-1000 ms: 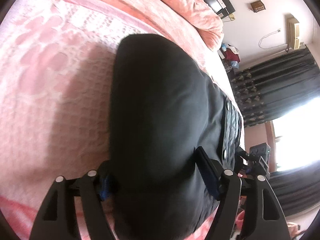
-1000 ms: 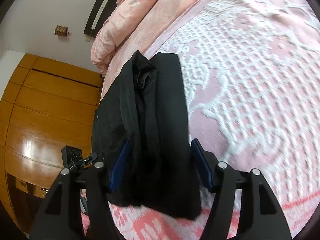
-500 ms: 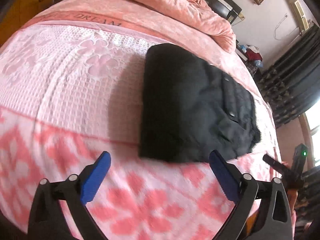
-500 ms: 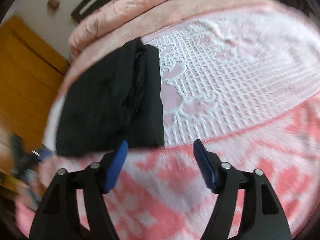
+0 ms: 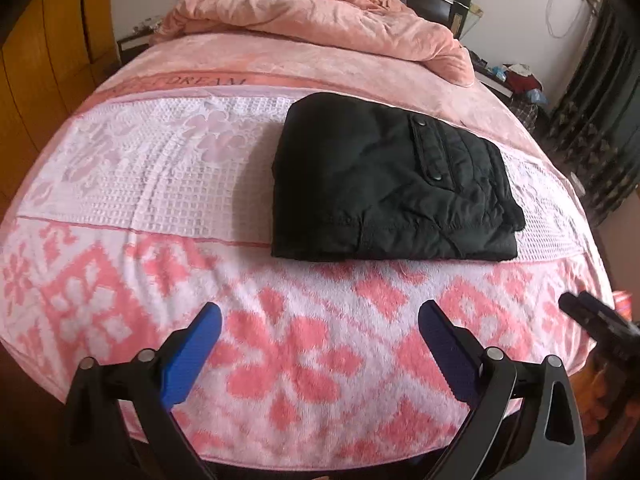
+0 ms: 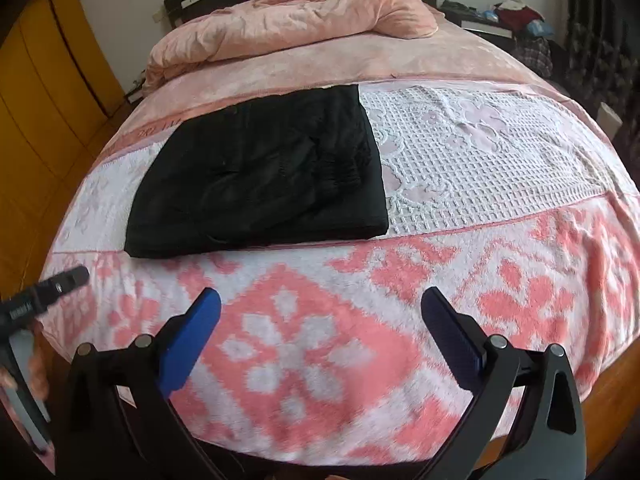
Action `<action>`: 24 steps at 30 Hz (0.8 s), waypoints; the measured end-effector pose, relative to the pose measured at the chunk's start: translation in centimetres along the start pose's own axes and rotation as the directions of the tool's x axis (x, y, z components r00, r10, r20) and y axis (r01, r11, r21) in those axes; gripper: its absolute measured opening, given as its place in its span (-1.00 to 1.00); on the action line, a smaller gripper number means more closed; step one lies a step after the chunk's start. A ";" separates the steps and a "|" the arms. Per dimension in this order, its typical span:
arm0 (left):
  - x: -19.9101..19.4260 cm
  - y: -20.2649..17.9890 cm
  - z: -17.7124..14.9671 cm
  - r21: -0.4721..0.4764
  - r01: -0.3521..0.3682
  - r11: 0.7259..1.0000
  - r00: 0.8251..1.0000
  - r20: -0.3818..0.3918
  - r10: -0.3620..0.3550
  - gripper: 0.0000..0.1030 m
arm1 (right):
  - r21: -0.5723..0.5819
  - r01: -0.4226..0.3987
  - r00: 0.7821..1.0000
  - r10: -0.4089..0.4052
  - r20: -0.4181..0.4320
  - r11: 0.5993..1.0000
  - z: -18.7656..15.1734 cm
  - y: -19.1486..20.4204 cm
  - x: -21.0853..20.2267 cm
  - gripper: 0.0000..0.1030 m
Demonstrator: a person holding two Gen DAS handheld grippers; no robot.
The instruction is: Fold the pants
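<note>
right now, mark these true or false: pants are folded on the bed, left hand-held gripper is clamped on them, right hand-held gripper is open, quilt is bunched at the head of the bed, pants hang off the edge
1. The black pants lie folded on the bed's pink blanket: true.
2. The left hand-held gripper is clamped on them: false, its jaws stand wide open and clear of the pants.
3. The right hand-held gripper is open: true, nothing is between its jaws.
4. The pink quilt is bunched at the head of the bed: true.
5. The pants hang off the edge: false, they lie wholly on the blanket.
</note>
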State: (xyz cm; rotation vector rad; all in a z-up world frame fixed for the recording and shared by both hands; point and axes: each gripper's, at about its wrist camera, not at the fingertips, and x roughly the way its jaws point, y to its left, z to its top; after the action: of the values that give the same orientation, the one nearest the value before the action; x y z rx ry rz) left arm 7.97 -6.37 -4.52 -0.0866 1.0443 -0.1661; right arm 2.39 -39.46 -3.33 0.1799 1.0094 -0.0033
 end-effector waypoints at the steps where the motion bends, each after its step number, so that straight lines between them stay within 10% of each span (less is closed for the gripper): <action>1: -0.3 -0.2 -0.1 0.008 -0.002 1.000 1.000 0.002 0.002 0.93 | 0.000 0.010 1.000 -0.010 0.005 1.000 0.1 0.1 -0.3 0.94; 24: -8.5 -3.1 -0.6 0.071 0.030 0.997 0.988 0.150 -0.041 0.92 | -0.016 -0.049 0.996 0.050 0.072 0.999 1.0 4.2 -6.5 0.94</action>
State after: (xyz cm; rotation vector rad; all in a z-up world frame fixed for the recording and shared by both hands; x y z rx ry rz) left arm 3.01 -7.91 2.87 -0.0551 0.8855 -0.2240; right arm 0.09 -35.99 3.26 0.1900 0.9326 0.0423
